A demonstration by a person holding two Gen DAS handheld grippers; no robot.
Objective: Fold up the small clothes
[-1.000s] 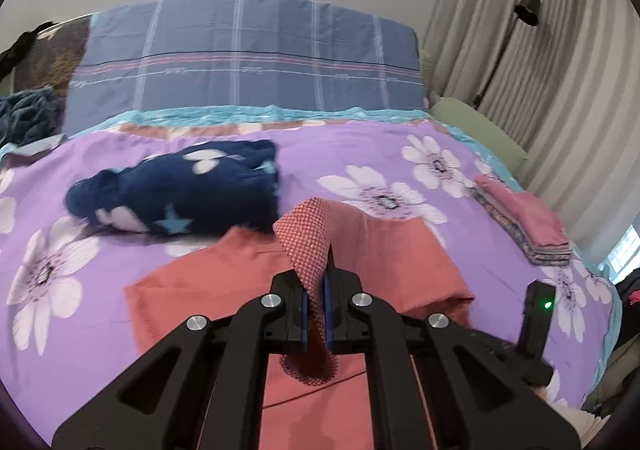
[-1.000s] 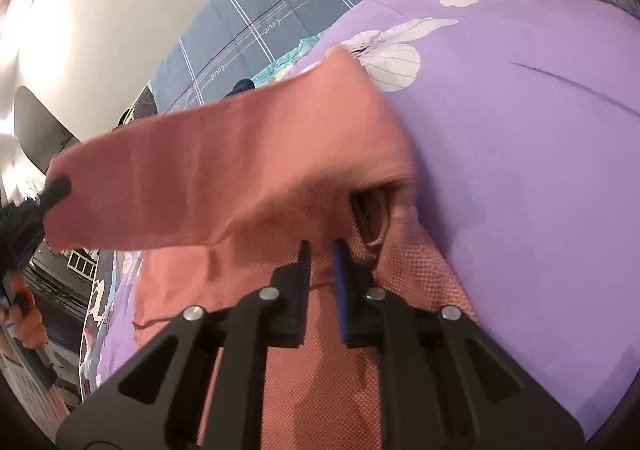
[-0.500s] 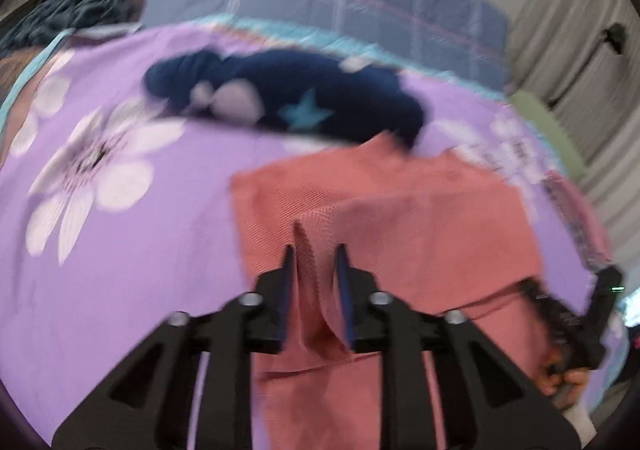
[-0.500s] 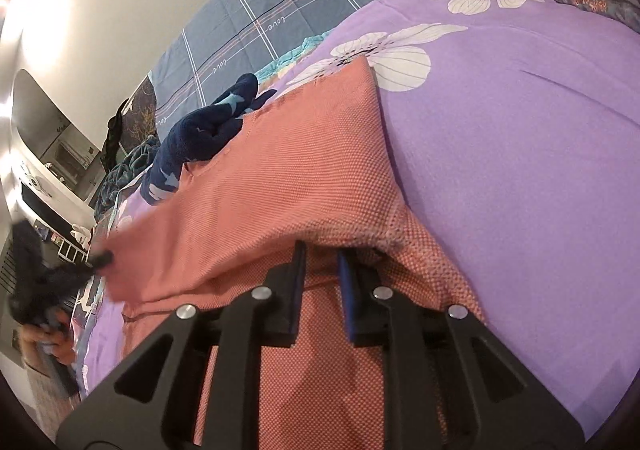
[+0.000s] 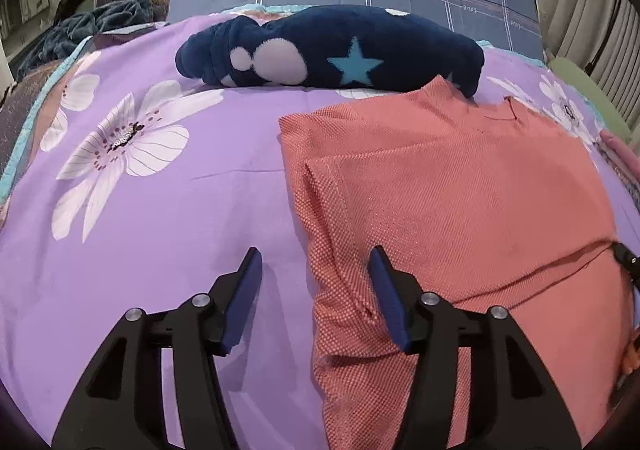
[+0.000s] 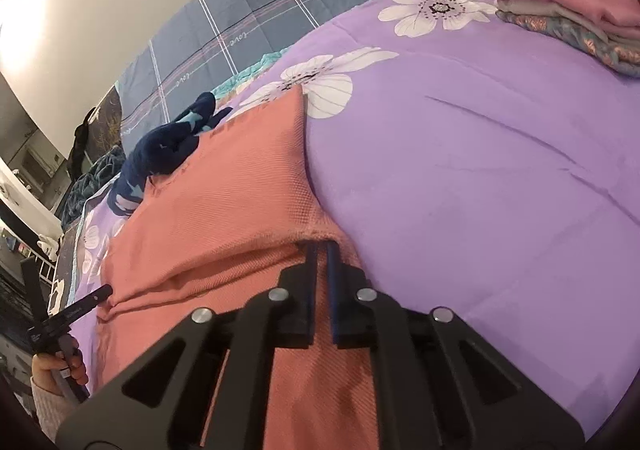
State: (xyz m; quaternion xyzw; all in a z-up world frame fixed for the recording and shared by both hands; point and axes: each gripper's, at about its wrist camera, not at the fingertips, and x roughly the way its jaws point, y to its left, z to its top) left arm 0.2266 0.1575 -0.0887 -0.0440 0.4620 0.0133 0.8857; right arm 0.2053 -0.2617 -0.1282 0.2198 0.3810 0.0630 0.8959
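A coral knit top lies folded on the bed's purple floral cover, its long axis running away from both pairs of fingers toward a navy star-print garment at its collar end. The left gripper has just been opening and now stands about half spread, empty, straddling the top's left edge: one finger over bare cover, the other over cloth. The right gripper has its fingers nearly closed at the folded hem on the top's right edge; whether cloth is pinched there cannot be told. The right looks better placed for the next fold. Folded clothes sit well beyond.
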